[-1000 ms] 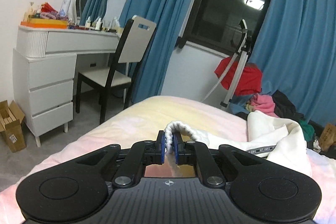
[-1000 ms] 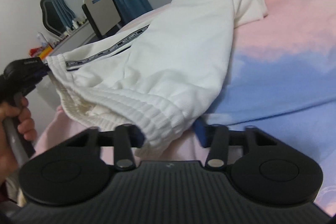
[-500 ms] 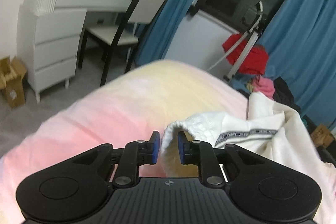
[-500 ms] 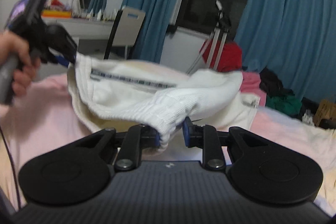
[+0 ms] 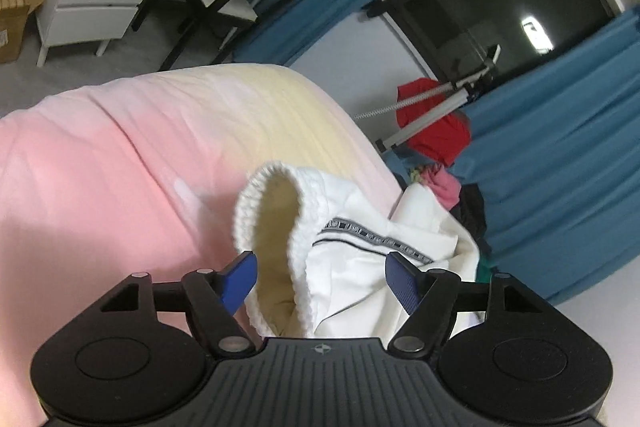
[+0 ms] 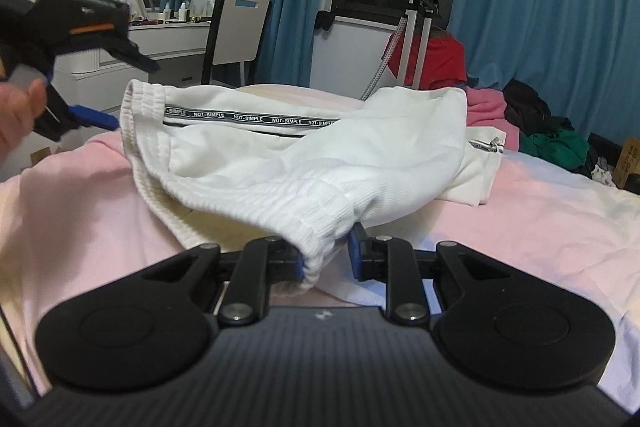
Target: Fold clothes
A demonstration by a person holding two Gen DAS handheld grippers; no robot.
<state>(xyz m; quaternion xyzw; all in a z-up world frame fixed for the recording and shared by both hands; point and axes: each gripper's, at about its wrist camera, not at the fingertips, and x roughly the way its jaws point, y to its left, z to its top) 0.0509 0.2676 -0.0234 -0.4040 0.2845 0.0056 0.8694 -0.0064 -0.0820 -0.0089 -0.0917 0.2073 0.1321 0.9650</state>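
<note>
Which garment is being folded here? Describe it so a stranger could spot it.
On the pink bed, look at the white garment lying nearest the camera. Unlike the coloured clothes heaped by the curtains, it has a ribbed waistband and black lettered tape along its side.

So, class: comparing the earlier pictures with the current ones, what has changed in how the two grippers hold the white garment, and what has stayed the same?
The left gripper, pinched shut on the ribbed waistband a second ago, is opening its jaws; the band now lies loose between them. The right gripper, wide before, has closed on the white garment and lifted it. The garment still rests partly on the pink bed.
</note>
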